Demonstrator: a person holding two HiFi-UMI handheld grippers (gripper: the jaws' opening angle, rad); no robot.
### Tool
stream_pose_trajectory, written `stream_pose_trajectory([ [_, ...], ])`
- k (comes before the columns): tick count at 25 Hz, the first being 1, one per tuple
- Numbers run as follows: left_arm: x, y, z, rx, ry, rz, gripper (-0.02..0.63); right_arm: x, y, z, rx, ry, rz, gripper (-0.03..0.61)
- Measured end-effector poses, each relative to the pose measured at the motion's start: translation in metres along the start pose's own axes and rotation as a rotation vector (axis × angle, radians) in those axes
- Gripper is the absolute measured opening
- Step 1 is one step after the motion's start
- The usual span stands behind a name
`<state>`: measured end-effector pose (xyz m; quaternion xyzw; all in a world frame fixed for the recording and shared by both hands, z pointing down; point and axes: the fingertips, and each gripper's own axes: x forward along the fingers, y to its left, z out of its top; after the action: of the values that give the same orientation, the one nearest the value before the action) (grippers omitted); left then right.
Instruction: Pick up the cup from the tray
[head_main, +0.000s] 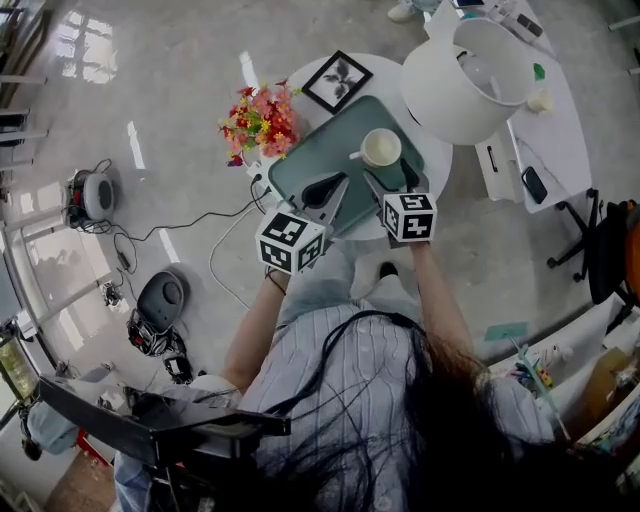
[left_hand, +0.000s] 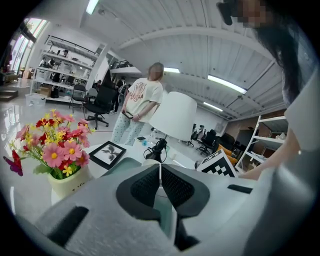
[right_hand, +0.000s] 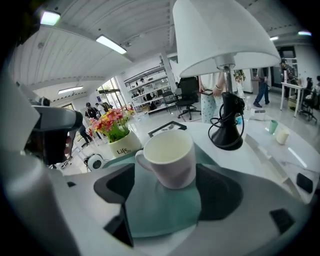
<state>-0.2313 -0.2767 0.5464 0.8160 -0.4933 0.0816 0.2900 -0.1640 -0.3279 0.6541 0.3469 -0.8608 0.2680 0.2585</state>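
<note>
A white cup stands upright on the teal tray on a round white table, its handle pointing left. My right gripper is open at the tray's near edge. In the right gripper view the cup sits between the tips of the right gripper, with bare tray on both sides and neither pad touching it. My left gripper hovers over the tray's near left part. In the left gripper view the black pads of the left gripper meet with nothing between them.
A white lamp shade hangs over the table's right side, and its black base is just behind the cup. A flower pot stands left of the tray and a picture frame behind it. A person stands beyond the table.
</note>
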Motion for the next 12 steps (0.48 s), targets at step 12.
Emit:
stream_pose_trajectory([
  [12, -0.002, 0.028, -0.005, -0.018, 0.044, 0.01, 0.014, 0.037, -0.013, -0.007, -0.03, 0.062, -0.046, 0.368],
])
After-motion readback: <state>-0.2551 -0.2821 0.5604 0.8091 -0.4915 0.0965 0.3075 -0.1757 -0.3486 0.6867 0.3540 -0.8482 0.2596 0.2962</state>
